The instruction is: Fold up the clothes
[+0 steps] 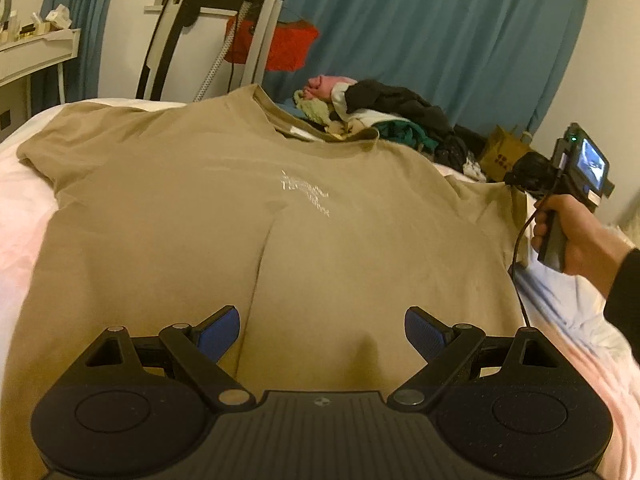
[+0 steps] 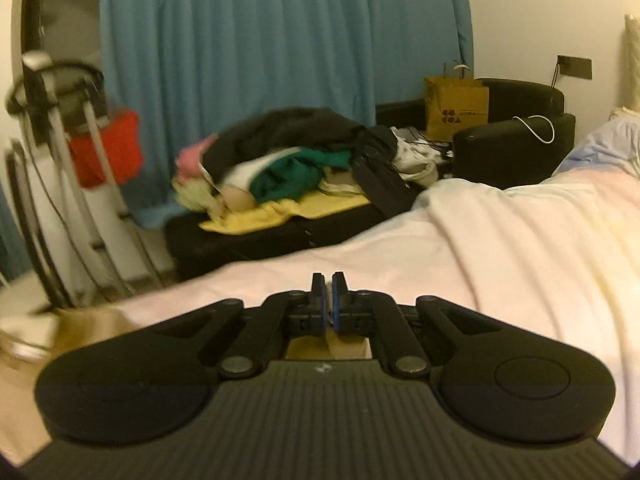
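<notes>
— Lying flat on the white bed cover (image 1: 16,216) is the tan T-shirt (image 1: 248,216), front side up, with a small white print (image 1: 306,196) on the chest and the collar to the far side. Do you see the left gripper (image 1: 320,334)?

— Yes. It hovers above the lower part of the shirt, its blue pads (image 1: 218,334) wide apart, nothing between them.

— And the right gripper (image 2: 329,306)?

— A hand (image 1: 568,236) holds it at the shirt's right sleeve. Its fingers are closed together, and tan cloth shows between and under them, so it pinches the T-shirt there.

— Behind?

— A pile of clothes (image 2: 304,152) near the blue curtain (image 2: 240,40), and a paper bag (image 2: 456,108).
</notes>
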Tool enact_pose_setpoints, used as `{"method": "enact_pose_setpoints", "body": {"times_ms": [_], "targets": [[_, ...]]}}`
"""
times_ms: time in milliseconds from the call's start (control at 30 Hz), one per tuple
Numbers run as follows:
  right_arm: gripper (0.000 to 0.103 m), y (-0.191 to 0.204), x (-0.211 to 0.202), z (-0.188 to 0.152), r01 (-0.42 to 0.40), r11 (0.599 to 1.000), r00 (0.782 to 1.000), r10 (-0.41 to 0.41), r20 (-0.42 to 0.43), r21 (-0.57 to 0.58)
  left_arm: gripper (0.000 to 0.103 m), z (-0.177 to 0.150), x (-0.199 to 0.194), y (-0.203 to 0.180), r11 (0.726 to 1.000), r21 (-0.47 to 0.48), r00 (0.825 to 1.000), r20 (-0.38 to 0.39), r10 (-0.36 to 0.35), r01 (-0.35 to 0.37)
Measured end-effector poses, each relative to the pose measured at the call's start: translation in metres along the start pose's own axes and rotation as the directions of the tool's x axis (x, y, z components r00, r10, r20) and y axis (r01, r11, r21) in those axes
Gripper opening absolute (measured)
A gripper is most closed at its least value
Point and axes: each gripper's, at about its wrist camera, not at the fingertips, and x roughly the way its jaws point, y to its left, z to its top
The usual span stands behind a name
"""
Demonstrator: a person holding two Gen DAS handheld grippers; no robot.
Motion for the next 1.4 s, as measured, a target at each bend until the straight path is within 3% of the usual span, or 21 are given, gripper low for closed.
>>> {"method": "enact_pose_setpoints", "body": {"times_ms": [100, 133, 167, 233, 367, 500, 633, 767, 933, 1067, 1167, 1233, 1333, 1400], "targets": [[0.011, -0.008, 0.003, -0.007, -0.005, 1.000, 1.000, 0.005, 0.000, -0.012, 0.091, 0.001, 0.010, -0.002, 1.000, 0.011, 1.000, -0.010, 0.009, -0.009], [0.025, -0.013, -0.002, -0.009, -0.012, 1.000, 1.000, 0.012, -0.018, 0.001, 0.091, 0.002, 0.011, -0.003, 1.000, 0.014, 1.000, -0.009, 0.009, -0.009], [0.059, -0.017, -0.007, -0.012, -0.019, 1.000, 0.999, 0.020, -0.036, 0.014, 0.091, 0.003, 0.012, -0.003, 1.000, 0.020, 1.000, -0.003, 0.009, -0.009], [0.092, -0.020, -0.032, -0.018, -0.060, 0.998, 0.998, 0.061, -0.024, 0.034, 0.091, 0.005, 0.012, -0.004, 1.000, 0.029, 1.000, 0.003, 0.012, -0.012], [0.092, -0.021, -0.111, -0.030, -0.139, 0.984, 0.990, 0.141, -0.008, 0.113, 0.090, 0.005, 0.002, -0.005, 1.000, 0.031, 1.000, 0.008, -0.001, 0.001], [0.092, -0.017, -0.216, -0.061, -0.205, 0.968, 0.979, 0.205, 0.013, 0.145, 0.090, 0.001, -0.021, -0.010, 0.998, 0.062, 0.999, 0.011, -0.031, 0.031], [0.092, -0.014, -0.322, -0.096, -0.266, 0.949, 0.964, 0.262, 0.046, 0.171, 0.085, -0.011, -0.049, -0.023, 0.987, 0.124, 0.994, -0.018, -0.103, 0.105], [0.092, -0.028, -0.389, -0.129, -0.246, 0.946, 0.969, 0.233, 0.081, 0.211, 0.081, -0.031, -0.079, -0.041, 0.960, 0.173, 0.974, -0.089, -0.206, 0.219], [0.092, -0.052, -0.425, -0.150, -0.204, 0.940, 0.979, 0.191, 0.074, 0.275, 0.065, -0.066, -0.102, -0.079, 0.906, 0.205, 0.921, -0.213, -0.327, 0.369], [0.092, -0.072, -0.443, -0.149, -0.233, 0.906, 0.970, 0.192, 0.147, 0.354, 0.053, -0.099, -0.108, -0.122, 0.843, 0.302, 0.886, -0.290, -0.363, 0.444], [0.092, -0.082, -0.453, -0.151, -0.239, 0.895, 0.965, 0.176, 0.193, 0.377, 0.053, -0.122, -0.104, -0.147, 0.798, 0.401, 0.884, -0.328, -0.334, 0.451], [0.092, -0.088, -0.453, -0.154, -0.252, 0.877, 0.963, 0.184, 0.198, 0.410, 0.056, -0.135, -0.098, -0.157, 0.777, 0.455, 0.891, -0.343, -0.298, 0.435], [0.092, -0.096, -0.448, -0.159, -0.265, 0.849, 0.962, 0.200, 0.185, 0.458, 0.054, -0.151, -0.085, -0.162, 0.772, 0.497, 0.903, -0.362, -0.230, 0.396], [0.092, -0.098, -0.444, -0.160, -0.261, 0.843, 0.964, 0.202, 0.173, 0.471, 0.049, -0.153, -0.079, -0.161, 0.786, 0.489, 0.907, -0.364, -0.211, 0.379]]}}
